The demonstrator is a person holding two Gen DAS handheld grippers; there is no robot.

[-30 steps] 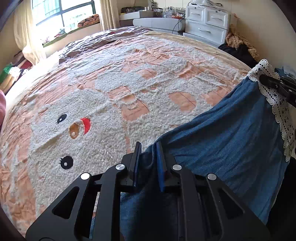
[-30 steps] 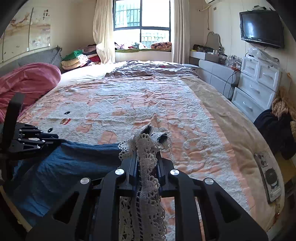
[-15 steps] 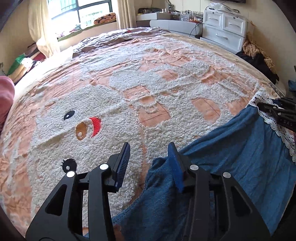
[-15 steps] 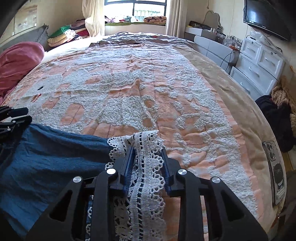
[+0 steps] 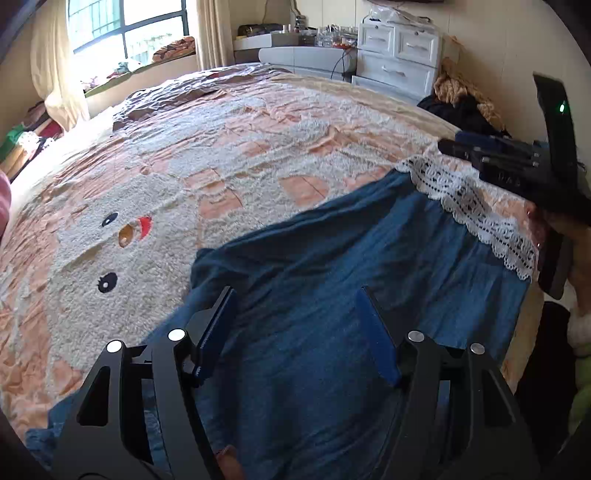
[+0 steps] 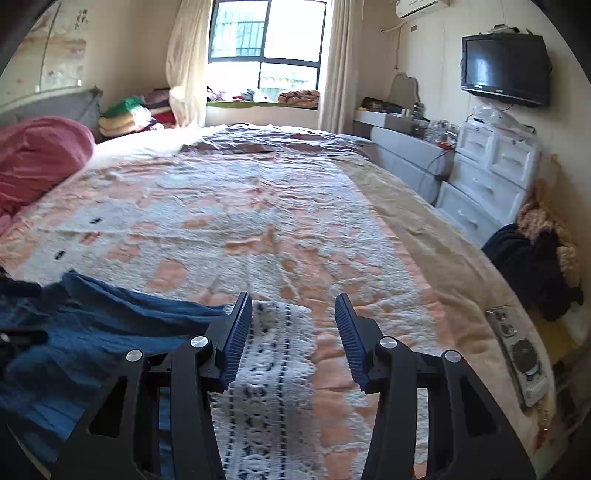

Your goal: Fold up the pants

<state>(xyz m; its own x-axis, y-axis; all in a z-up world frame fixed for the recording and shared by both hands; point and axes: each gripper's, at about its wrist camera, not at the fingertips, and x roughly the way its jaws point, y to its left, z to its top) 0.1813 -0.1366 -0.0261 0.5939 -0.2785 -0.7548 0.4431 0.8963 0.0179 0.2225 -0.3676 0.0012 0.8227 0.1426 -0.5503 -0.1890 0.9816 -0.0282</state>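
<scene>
My left gripper [image 5: 295, 332] is standing with its jaws spread apart, released, having just been opening; the blue pads are pressing on nothing. The pants [image 5: 332, 295] are lying flat under and between those fingers, blue cloth spreading out ahead of them and off to their right. Just past the left fingertip the cloth is ending in a rumpled corner, and beyond that the blanket [image 5: 221, 147] is showing its cartoon face with two dark eyes and a red mark.

My right gripper [image 6: 293, 332] is also hanging released, its jaws having just been opening, ribbed pads apart. Between those fingers the white lace trim [image 6: 273, 369] of the pants is lying loose on the blanket [image 6: 258, 221], running back toward me; the pads are not pinching it. To the left of the left finger the blue cloth [image 6: 110, 332] is bunching in soft folds.

From the left camera I am seeing the right gripper [image 5: 491, 155] out to the far right, hovering just above the lace trim [image 5: 480, 206] at that end of the pants, with my hand [image 5: 576, 240] wrapped around its handle.

Farther out from the right fingers, a pink pillow [image 6: 40, 155] is sitting at the far left, a white dresser [image 6: 487, 177] is standing off to the right with a television [image 6: 504, 68] on the wall above it, and a window [image 6: 266, 33] is glowing straight ahead.
</scene>
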